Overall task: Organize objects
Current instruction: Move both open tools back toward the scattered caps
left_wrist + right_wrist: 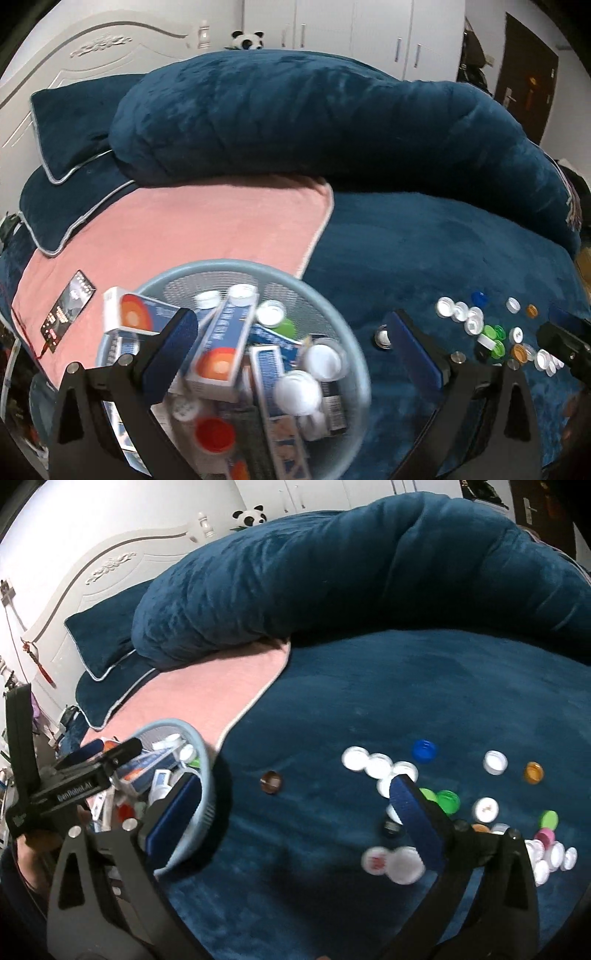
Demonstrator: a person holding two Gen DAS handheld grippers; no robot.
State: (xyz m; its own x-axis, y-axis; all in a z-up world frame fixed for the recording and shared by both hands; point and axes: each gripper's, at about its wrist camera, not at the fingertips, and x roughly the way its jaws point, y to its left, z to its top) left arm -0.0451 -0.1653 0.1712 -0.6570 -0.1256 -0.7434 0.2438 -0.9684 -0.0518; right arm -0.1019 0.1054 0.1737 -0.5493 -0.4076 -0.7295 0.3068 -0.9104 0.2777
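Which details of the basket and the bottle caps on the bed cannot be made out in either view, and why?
- Basket bottom, left wrist view: buried under boxes and caps, motion-blurred.
- Box print: blurred.
- Near caps, right wrist view: markings smeared.
- Caps at right edge: partly behind the right tongs frame.

Bedding: long blue bolster lying across pink blanket
Headboard: panda toy sitting behind
Phone: resting on blanket
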